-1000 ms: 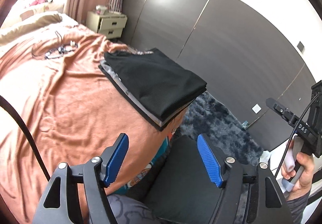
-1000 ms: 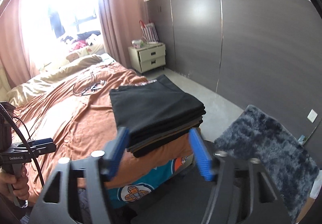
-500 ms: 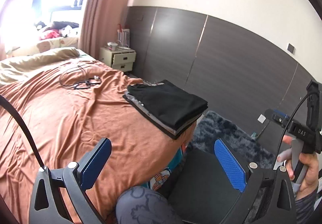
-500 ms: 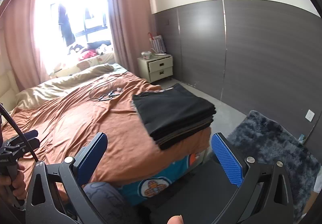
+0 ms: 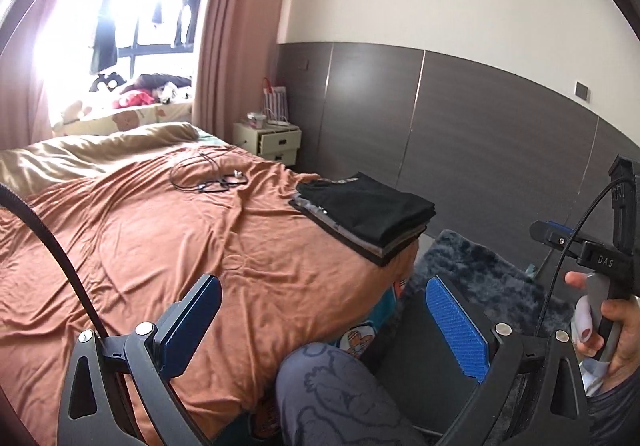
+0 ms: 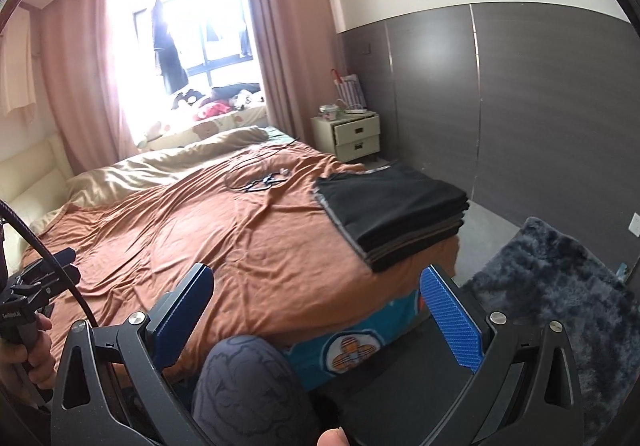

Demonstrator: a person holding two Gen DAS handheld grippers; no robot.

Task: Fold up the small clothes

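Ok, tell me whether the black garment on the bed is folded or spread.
Folded. The black garment lies as a neat rectangle atop a stack of folded clothes.

Both wrist cameras sit low at the bed's point(image 5: 160, 246) foot, well back, facing the window at 11 o'clock. Both share the stack point(image 5: 368, 213) point(image 6: 396, 209) at 1 o'clock.

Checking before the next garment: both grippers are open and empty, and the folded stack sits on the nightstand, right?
Not quite. The left gripper and right gripper are open and empty, but the stack lies on the bed, near its corner, not on the nightstand. The right wrist view shows this.
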